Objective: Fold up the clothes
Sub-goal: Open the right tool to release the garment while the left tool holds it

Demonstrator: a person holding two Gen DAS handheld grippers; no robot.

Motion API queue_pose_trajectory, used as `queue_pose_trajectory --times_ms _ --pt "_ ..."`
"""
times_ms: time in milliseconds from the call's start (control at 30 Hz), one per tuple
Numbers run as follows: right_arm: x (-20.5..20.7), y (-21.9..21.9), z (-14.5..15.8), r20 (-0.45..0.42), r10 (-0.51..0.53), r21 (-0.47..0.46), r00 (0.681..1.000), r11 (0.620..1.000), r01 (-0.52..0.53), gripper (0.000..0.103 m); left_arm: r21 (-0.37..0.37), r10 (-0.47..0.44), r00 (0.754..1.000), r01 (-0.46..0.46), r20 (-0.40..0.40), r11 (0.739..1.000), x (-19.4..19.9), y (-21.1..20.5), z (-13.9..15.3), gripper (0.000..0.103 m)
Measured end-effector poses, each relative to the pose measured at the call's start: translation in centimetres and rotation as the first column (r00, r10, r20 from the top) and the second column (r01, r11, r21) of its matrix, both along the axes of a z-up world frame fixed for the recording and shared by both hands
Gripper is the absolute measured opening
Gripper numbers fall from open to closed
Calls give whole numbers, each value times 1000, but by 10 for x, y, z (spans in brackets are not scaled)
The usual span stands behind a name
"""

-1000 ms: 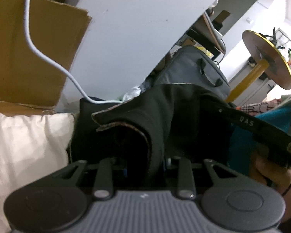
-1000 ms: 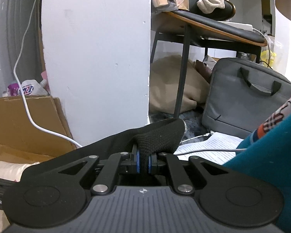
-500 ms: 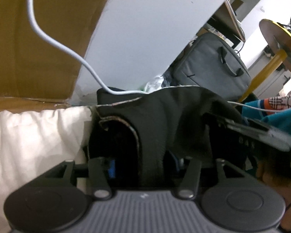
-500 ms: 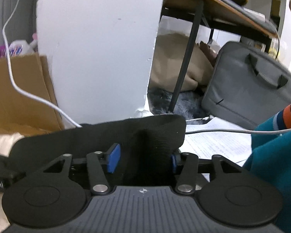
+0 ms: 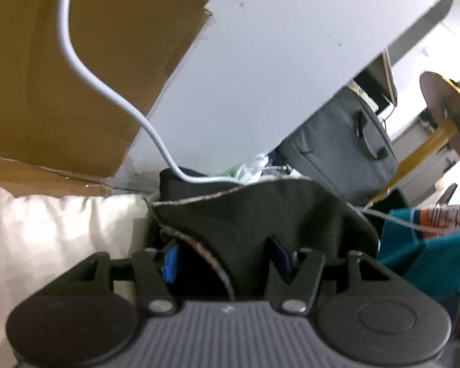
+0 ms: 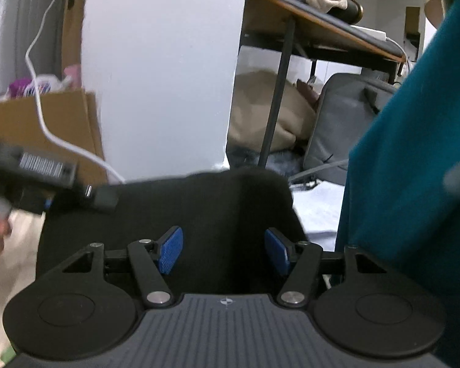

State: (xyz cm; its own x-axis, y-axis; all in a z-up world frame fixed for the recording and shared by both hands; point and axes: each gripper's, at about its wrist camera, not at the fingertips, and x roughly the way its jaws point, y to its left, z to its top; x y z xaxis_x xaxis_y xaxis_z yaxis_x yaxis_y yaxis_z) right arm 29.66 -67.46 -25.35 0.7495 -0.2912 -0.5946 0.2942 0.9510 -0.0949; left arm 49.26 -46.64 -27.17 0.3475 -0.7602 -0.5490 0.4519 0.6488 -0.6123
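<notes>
both grippers spread over the dark garment

my left gripper (image 5: 227, 260) and right gripper (image 6: 224, 253) stand open, the black garment (image 6: 199, 208) slack between their pads beside the white bedding (image 5: 55, 233); i'd square edges before creasing.

A brown cardboard box (image 5: 61, 70) is seen beside a white wall panel (image 5: 260, 61), with a white cable (image 5: 113, 95) hanging across both. A grey bag (image 6: 346, 128) is placed under a desk (image 6: 322, 27).

garment (image 5: 260, 214): black, pale speckled hem
pads (image 6: 170, 253): blue
cable (image 5: 107, 89): white
box (image 5: 61, 76): brown
bag (image 5: 346, 150): grey
cloth (image 6: 414, 153): teal
bedding (image 5: 46, 230): cream
</notes>
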Motion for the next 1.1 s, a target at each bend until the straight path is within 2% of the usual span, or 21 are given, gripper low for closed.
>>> queue_pose_trajectory --times_ms 33,133,233,333,400,600,767,867,967,1000,1100 --pt "0 -1 -2 -4 -5 8 1000 1000 5 66 -4 3 1000 -3 4 1000 2 -2 0 50" --pt "3 -3 -2 3 -13 29 1000 999 13 66 -4 11 999 -11 31 1000 9 -5 6 36" --pt "17 -5 -2 27 5 4 1000 1000 -5 66 -17 31 999 -31 38 999 14 -3 10 28" --pt "38 -13 0 89 12 -22 996 1000 -10 66 -5 40 998 -40 54 999 15 -2 11 27" --pt "54 -17 -3 82 11 -59 997 998 -6 65 9 46 997 -46 70 999 15 0 13 27" --pt "84 -37 -22 -31 -41 -89 999 995 39 64 49 71 989 -77 129 996 16 14 20 27" --pt "101 -50 -43 -138 -42 -27 990 999 39 65 87 95 982 -111 163 990 12 30 24 27" --pt "106 -56 -45 -151 -50 4 987 999 51 70 77 22 981 -38 192 996 -8 31 35 27" --pt "105 -57 -41 -154 -55 8 987 998 57 70 69 -51 974 36 223 997 -28 32 46 27" --pt "103 -55 -38 -149 -55 -1 987 998 55 70 67 -75 970 61 233 996 -35 32 49 27" --pt "90 -35 -28 -106 -14 -83 994 997 5 70 121 -184 942 156 281 980 -56 17 54 27"
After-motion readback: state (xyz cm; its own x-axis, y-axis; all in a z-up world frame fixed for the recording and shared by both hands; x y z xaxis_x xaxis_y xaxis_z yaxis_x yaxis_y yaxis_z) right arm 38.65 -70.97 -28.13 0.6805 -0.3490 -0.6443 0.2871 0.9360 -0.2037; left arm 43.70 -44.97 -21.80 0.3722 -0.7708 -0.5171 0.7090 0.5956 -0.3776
